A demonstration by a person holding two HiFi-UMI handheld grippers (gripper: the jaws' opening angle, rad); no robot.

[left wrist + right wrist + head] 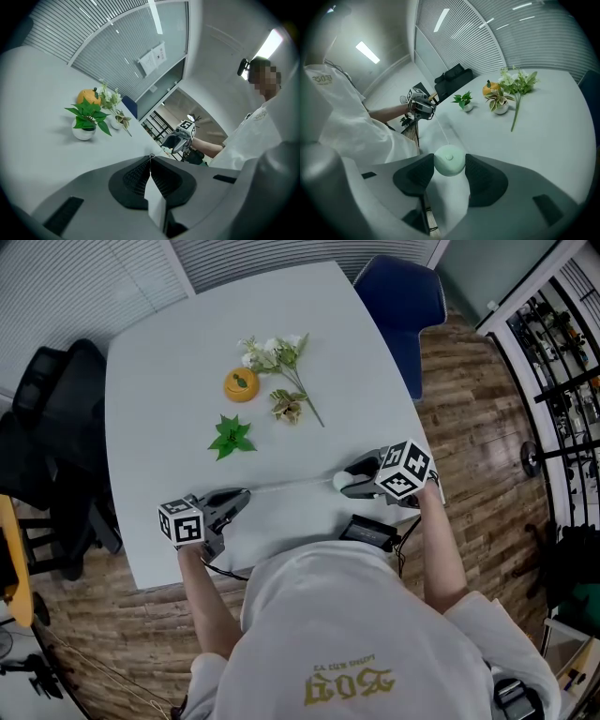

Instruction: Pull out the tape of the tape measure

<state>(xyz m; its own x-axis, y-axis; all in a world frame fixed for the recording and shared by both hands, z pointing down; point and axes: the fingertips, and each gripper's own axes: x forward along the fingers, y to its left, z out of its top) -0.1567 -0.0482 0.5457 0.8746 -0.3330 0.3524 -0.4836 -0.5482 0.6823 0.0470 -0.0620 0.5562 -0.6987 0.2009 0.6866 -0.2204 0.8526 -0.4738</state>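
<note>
A round pale green tape measure (449, 160) sits pinched between the pads of my right gripper (449, 164), which is shut on it above the white table (169, 381). In the head view the tape measure (343, 481) shows at the tip of the right gripper (349, 482). A thin white tape (291, 486) runs from it leftward to my left gripper (242, 497), whose jaws are shut on the tape's end (150, 156). In the left gripper view the left gripper (151, 161) has its pads pressed together. The two grippers are held apart near the table's front edge.
On the table farther back lie an orange pumpkin ornament (241, 383), a small green plant (231, 437), a flower sprig (279, 356) and a small dried plant (287, 406). A blue chair (401, 296) stands at the far right, black chairs (47, 418) at the left. A black device (367, 533) lies at the front edge.
</note>
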